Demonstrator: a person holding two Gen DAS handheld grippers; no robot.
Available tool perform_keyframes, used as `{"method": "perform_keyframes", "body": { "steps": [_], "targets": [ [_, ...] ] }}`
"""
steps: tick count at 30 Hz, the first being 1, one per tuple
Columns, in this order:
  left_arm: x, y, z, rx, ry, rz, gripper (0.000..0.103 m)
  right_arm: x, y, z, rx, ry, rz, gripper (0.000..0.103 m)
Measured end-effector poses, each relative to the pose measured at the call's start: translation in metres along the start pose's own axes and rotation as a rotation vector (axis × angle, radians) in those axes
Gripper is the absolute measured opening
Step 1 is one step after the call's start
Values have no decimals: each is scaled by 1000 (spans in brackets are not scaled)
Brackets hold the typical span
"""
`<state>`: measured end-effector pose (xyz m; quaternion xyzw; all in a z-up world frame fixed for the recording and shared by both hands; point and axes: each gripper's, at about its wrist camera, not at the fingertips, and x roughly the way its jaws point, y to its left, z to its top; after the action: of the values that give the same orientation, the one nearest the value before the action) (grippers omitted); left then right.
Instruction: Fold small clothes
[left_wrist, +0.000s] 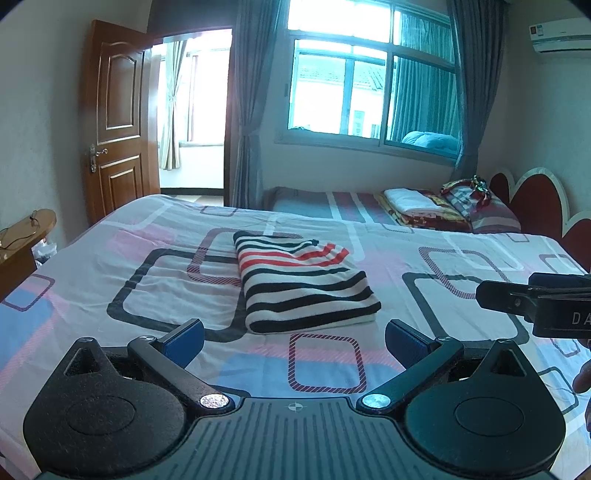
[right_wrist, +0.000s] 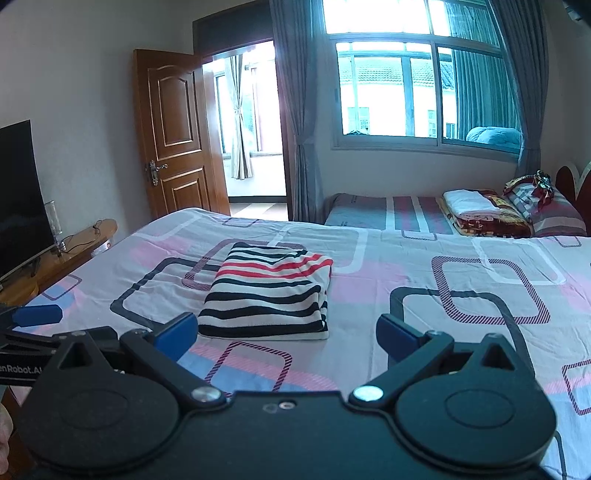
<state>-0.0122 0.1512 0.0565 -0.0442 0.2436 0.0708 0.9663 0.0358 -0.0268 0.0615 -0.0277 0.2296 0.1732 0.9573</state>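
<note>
A small striped garment (left_wrist: 301, 282), white with black and red stripes, lies folded into a compact rectangle on the bed (left_wrist: 110, 266). It also shows in the right wrist view (right_wrist: 267, 291). My left gripper (left_wrist: 295, 341) is open and empty, held just in front of the garment's near edge. My right gripper (right_wrist: 286, 338) is open and empty, also just short of the garment. The right gripper's body shows at the right edge of the left wrist view (left_wrist: 539, 302). One blue pad of the left gripper shows at the left edge of the right wrist view (right_wrist: 37, 314).
The bed's patterned sheet (right_wrist: 443, 295) spreads around the garment. A second bed (right_wrist: 424, 216) with folded bedding stands behind, under the window. A TV (right_wrist: 18, 199) on a wooden stand is at the left. An open wooden door (right_wrist: 173, 136) is at the back.
</note>
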Motion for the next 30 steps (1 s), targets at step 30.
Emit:
{"method": "perform_keyframes", "body": {
  "steps": [30],
  "targets": [
    [2, 3, 3, -4, -3, -18, 103, -4, -6, 1, -2, -15, 7, 102]
  ]
}}
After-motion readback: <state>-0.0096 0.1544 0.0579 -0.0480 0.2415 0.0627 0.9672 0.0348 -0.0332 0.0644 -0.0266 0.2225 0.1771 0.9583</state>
